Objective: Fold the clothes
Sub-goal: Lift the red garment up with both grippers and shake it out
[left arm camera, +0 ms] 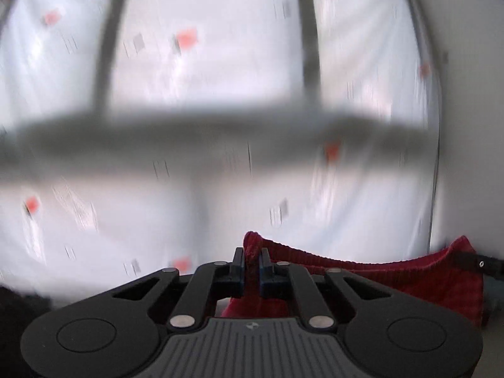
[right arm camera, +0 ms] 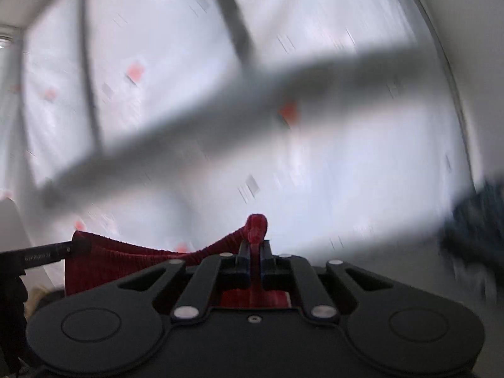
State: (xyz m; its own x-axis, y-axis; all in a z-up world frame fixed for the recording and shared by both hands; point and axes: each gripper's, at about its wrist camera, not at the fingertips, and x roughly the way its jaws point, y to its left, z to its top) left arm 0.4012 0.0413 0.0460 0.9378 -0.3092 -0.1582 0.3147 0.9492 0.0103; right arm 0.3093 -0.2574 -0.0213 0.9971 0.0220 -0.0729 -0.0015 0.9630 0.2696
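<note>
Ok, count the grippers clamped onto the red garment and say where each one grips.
2. The left gripper pinches one top corner of the red garment; the right gripper pinches the other corner, the edge sagging between them. Blur may hide more.

Red garment [left arm camera: 393, 271]: ribbed knit cloth, matt, soft-looking, bunched where pinched.
Left gripper [left arm camera: 251, 264]: matt black plastic links, smooth, with dull silver metal pins; grey ribbed plate at its base.
Right gripper [right arm camera: 255, 260]: same matt black plastic and metal pins.
Curtain [left arm camera: 220, 63]: thin white cloth, printed with red and grey squares, blurred.
</note>
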